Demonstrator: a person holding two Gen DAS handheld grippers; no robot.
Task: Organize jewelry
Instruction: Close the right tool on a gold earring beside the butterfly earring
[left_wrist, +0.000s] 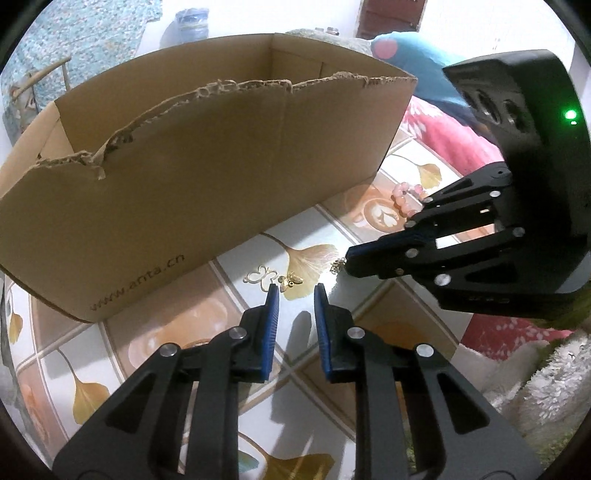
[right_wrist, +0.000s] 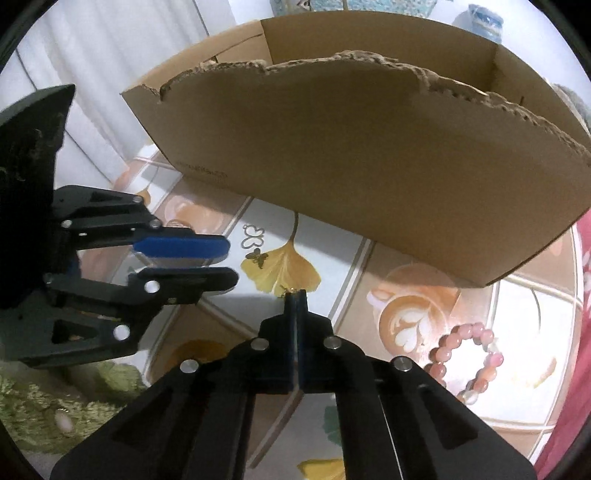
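While both grippers point down at the glossy tablecloth printed with yellow ginkgo leaves and coffee cups (left_wrist: 258, 402), the jewelry lies scattered just in front of a torn-rimmed brown cardboard box (left_wrist: 207, 177). The left gripper (left_wrist: 295, 291) holds its blue-padded jaws a narrow gap apart with nothing between them; its left fingertip sits just beside a small gold butterfly charm (left_wrist: 291, 282), and whether the pad touches it cannot be told. A silver open-outline butterfly pendant (left_wrist: 260, 277) lies right next to that charm, nearer the box.

The right gripper (right_wrist: 296, 293) has its jaws pressed together, pinching a tiny gold trinket (left_wrist: 338, 266) at the very tips, on the edge of a printed ginkgo leaf. What the trinket is stays too small to make out.

A pink beaded bracelet (right_wrist: 466, 360) rests flat on the cloth to the right of the right gripper, apart from it and beside a printed latte cup. Red floral fabric (left_wrist: 454, 144) lies beyond the cloth's edge.
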